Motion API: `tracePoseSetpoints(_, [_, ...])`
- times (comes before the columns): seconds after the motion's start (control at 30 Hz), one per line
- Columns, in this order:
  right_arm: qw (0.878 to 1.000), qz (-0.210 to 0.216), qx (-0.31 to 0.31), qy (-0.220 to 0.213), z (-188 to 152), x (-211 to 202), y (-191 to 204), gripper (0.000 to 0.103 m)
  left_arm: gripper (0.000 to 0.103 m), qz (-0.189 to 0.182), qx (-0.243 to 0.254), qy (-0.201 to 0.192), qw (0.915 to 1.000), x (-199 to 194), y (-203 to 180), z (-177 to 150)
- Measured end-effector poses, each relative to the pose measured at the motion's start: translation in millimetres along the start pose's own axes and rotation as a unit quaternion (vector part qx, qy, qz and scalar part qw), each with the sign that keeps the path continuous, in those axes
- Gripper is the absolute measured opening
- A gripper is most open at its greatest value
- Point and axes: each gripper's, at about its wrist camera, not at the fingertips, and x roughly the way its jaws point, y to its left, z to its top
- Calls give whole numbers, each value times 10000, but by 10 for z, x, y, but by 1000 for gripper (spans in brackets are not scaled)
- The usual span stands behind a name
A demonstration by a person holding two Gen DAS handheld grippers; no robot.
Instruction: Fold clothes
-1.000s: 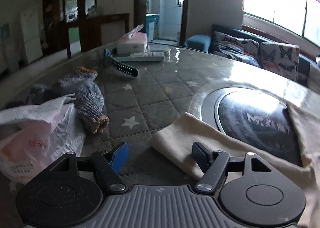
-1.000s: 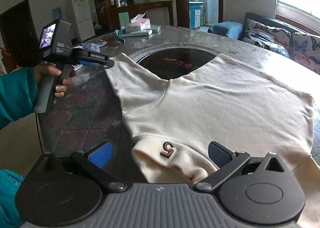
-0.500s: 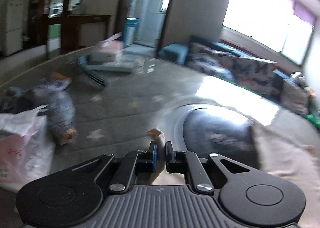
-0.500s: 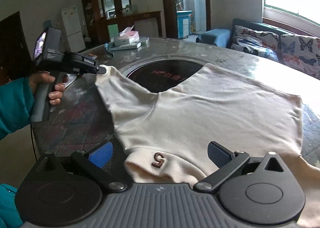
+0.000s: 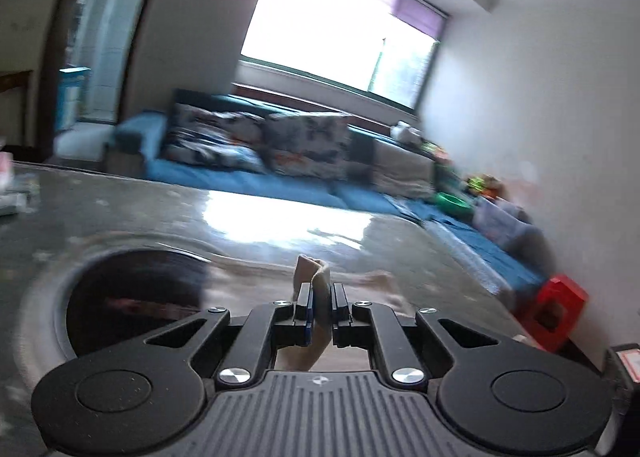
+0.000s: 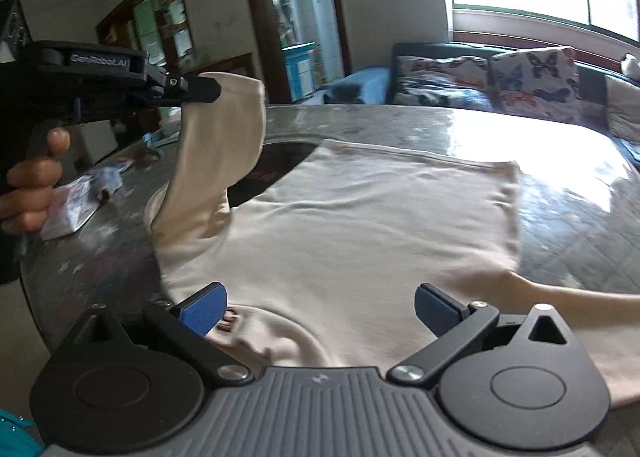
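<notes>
My left gripper (image 6: 208,91) pinches the cream cotton shirt's sleeve (image 6: 216,161) above the round table's (image 6: 560,193) left edge; my right gripper (image 6: 320,307) gapes empty over the collar. A thin pinch could slip mid-fold.

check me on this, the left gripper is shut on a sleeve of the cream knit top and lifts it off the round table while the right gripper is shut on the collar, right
Not quite. The right gripper is open, its blue pads apart on either side of the collar, as the right wrist view shows. The rest holds: the left gripper is shut on a sleeve of the cream knit top, lifted off the round table.
</notes>
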Motion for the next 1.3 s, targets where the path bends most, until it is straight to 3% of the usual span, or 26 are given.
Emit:
tracePoseSetpoints(0.2, [9994, -227, 273, 2, -72, -57, -219, 102, 12, -467, -1, 515, 9976, 359, -280, -252])
tracePoseSetpoints(0.3, [9987, -327, 387, 39, -110, -60, -298, 102, 19, -532, 72, 774, 9956, 414, -319, -410])
tracePoseSetpoints(0.37, [9983, -375, 447, 40, -121, -73, -325, 102, 31, -532, 139, 848, 9949, 384, -298, -485])
tracePoseSetpoints(0.47, [9981, -413, 464, 0, -94, -97, -335, 102, 41, -299, 358, 777, 9959, 241, -174, -552])
tracePoseSetpoints(0.7, [9990, -258, 360, 65, 77, 60, -301, 95, 47, 540, 880, 767, 9917, -76, 273, -715])
tracePoseSetpoints(0.8, [9989, -216, 374, 173, 142, 203, -298, 88, 47, 720, 1035, 813, 9887, -181, 380, -798])
tracePoseSetpoints(0.87, [9983, -217, 473, 271, 180, 300, -323, 77, 47, 794, 1123, 844, 9869, -232, 439, -852])
tracePoseSetpoints(1.0, [9963, -326, 660, 451, 229, 465, -390, 64, 47, 745, 1165, 871, 9866, -265, 495, -913])
tracePoseSetpoints(1.1, [9954, -451, 664, 523, 241, 533, -410, 50, 47, 706, 1238, 890, 9858, -261, 499, -959])
tracePoseSetpoints(1.17, [9952, -487, 649, 550, 242, 538, -399, 32, 47, 682, 1289, 900, 9852, -240, 496, -984])
tracePoseSetpoints(1.3, [9945, -651, 608, 542, 248, 525, -392, 16, 47, 647, 1355, 908, 9845, -209, 487, -1017])
